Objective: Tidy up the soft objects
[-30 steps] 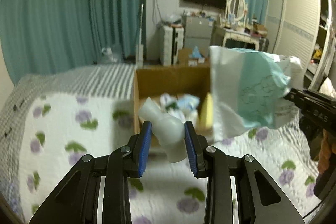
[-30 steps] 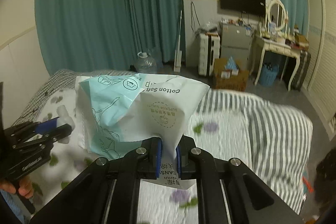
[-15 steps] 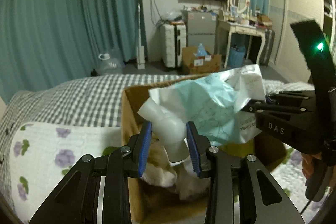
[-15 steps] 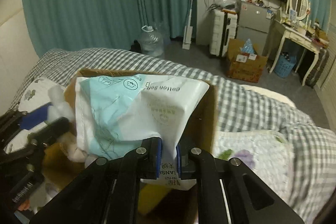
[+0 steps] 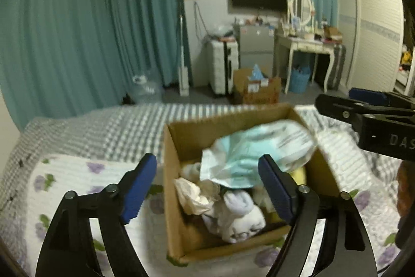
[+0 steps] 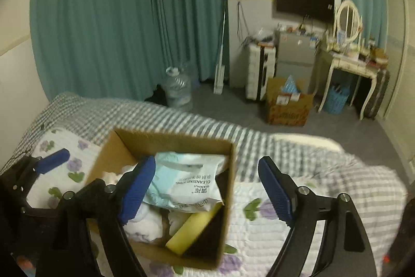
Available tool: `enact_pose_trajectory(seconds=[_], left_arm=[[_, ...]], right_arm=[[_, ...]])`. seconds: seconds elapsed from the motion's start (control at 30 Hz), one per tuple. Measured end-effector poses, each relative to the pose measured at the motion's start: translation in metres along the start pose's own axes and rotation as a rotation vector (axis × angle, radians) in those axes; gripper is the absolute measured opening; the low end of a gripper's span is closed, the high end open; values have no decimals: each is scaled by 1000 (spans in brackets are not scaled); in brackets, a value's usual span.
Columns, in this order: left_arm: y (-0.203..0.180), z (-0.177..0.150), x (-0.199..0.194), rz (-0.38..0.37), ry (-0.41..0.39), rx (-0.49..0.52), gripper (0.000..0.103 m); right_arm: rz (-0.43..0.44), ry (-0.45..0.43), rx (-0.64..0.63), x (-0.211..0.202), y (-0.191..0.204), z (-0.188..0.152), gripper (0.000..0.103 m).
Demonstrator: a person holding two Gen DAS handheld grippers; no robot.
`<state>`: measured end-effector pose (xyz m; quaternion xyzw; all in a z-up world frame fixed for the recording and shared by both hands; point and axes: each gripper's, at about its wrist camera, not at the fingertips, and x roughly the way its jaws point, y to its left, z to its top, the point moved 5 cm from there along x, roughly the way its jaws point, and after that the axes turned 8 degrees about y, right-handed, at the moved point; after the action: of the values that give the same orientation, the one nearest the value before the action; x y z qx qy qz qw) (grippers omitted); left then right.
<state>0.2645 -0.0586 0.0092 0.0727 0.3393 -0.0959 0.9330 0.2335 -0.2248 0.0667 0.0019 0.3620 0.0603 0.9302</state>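
Soft things fill the cardboard box (image 5: pixel 179 199) on the flowered bedspread (image 5: pixel 77 181): a teal-and-white tissue pack (image 5: pixel 249 160) lies on top, with white socks (image 5: pixel 238 214), a crumpled paper bag (image 5: pixel 194 194) and a yellow sponge (image 6: pixel 192 232) underneath. Both claws hang above the box with nothing in them, the left gripper (image 5: pixel 207 186) and the right gripper (image 6: pixel 207 188) each spread wide. From where I stand the pack looks perched, one end riding up toward the box's far rim; a nudge from a lowering finger could tip it out onto the bed. The box also sits on soft bedding, so leaning on a wall might slump it and spill the pile.
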Motion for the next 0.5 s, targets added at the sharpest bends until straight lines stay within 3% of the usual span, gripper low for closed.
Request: enact_pose_trajectory(seconds=[0.17, 0.3, 0.37, 0.5], left_arm=[[3, 23, -78, -12, -107, -10, 83], [14, 36, -147, 3, -214, -24, 101], [17, 35, -184, 13, -278, -18, 103], [23, 18, -221, 52, -334, -22, 103]], right_arm=[[-36, -133, -10, -102, 11, 18, 89], [-67, -210, -7, -173, 17, 22, 97], [-74, -254, -9, -208, 21, 22, 103], [-55, -298, 19, -250, 25, 5, 103]])
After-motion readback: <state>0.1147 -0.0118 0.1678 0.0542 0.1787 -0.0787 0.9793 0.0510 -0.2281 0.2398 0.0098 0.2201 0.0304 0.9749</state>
